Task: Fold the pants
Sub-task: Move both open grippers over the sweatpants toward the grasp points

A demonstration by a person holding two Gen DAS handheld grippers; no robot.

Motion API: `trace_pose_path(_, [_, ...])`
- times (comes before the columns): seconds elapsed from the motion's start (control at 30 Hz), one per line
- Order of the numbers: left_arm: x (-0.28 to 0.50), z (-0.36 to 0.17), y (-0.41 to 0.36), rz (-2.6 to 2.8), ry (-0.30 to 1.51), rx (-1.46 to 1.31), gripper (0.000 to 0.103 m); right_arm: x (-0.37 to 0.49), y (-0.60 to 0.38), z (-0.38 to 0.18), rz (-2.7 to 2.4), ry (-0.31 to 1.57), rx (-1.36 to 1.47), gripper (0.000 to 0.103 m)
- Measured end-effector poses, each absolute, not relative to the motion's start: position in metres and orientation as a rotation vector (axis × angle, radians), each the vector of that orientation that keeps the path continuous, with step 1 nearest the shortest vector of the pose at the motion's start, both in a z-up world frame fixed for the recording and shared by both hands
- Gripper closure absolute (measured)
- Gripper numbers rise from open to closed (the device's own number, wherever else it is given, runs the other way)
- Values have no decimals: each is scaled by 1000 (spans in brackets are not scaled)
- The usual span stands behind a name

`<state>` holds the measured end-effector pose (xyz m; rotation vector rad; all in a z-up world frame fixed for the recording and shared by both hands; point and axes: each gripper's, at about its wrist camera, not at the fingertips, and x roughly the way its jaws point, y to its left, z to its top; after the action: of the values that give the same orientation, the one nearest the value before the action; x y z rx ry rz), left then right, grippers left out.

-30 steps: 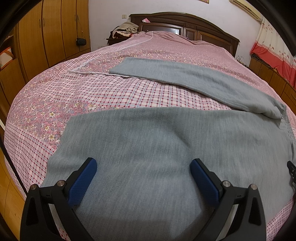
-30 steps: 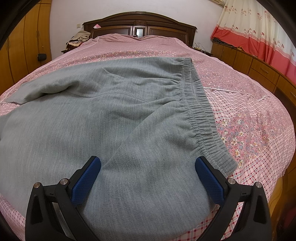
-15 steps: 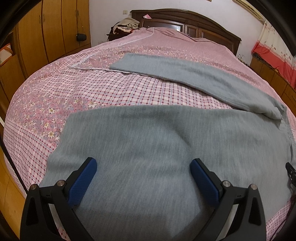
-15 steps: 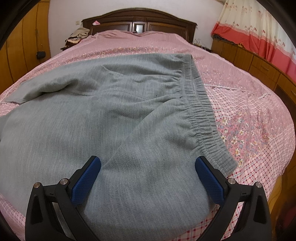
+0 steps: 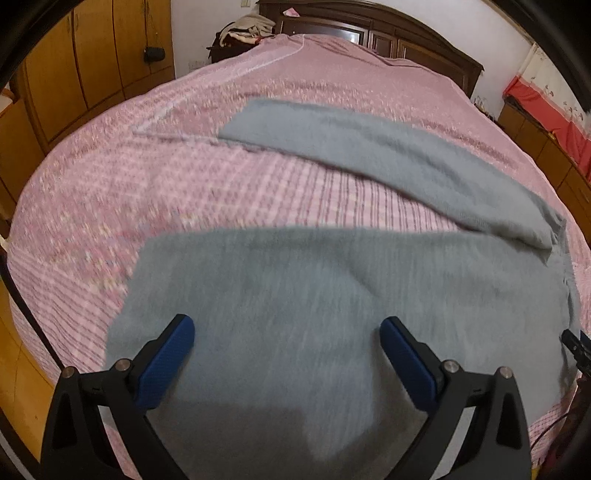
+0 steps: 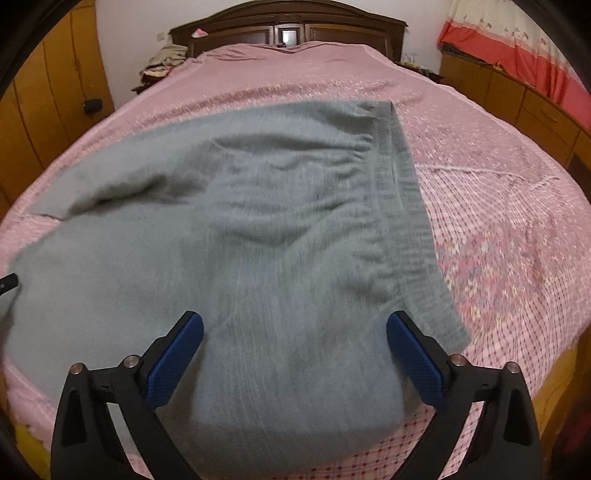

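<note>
Presently, items as found, placed relative to the headboard (image 6: 288, 27):

Item: pants (image 6: 258, 236), grey knit. Spread flat on the pink bedspread (image 6: 498, 206) at the end of the bed farthest from the headboard. Waistband (image 6: 406, 206) runs from the headboard side toward the foot edge; far leg (image 5: 369, 162) lies nearer the headboard, near leg (image 5: 314, 295) farther from it, with a strip of bedspread between them. No fold made.

Item: left gripper (image 5: 286, 343). Claw wide, holding nothing, above the near leg, on the side away from the headboard.

Item: right gripper (image 6: 295, 339). Claw wide, holding nothing, above the seat of the pants just inside the waistband's near corner.

Item: wardrobe (image 5: 85, 66), beside the bed; curtain (image 6: 517, 40), opposite side.

Hazards, judged:
- Both views are smeared, which suggests motion. A grip closed while moving could catch only the top layer, so the leg would separate when lifted.
- Blue pads (image 6: 173, 354) may pinch bedspread with the knit, dragging the cover into the fold.
- The near edge hangs close to the foot of the bed. A pull away from the headboard could slide the pants off.
- Uneven lifting by the two claws would leave the legs misaligned, seams skewed.
- The soft knit may sag between grip points and bunch in the middle.
</note>
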<state>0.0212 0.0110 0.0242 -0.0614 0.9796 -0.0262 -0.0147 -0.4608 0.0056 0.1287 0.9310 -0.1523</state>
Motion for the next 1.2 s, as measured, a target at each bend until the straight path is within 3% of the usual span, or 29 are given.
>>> trace_pose_path(0.47, [111,79,30,7,920,-35,1,51,-494,55,-150,875,108,3])
trace_pose_path(1.2, [269,44,36,-13,1010,-34,3,185,-529,40,-92,951,71,3])
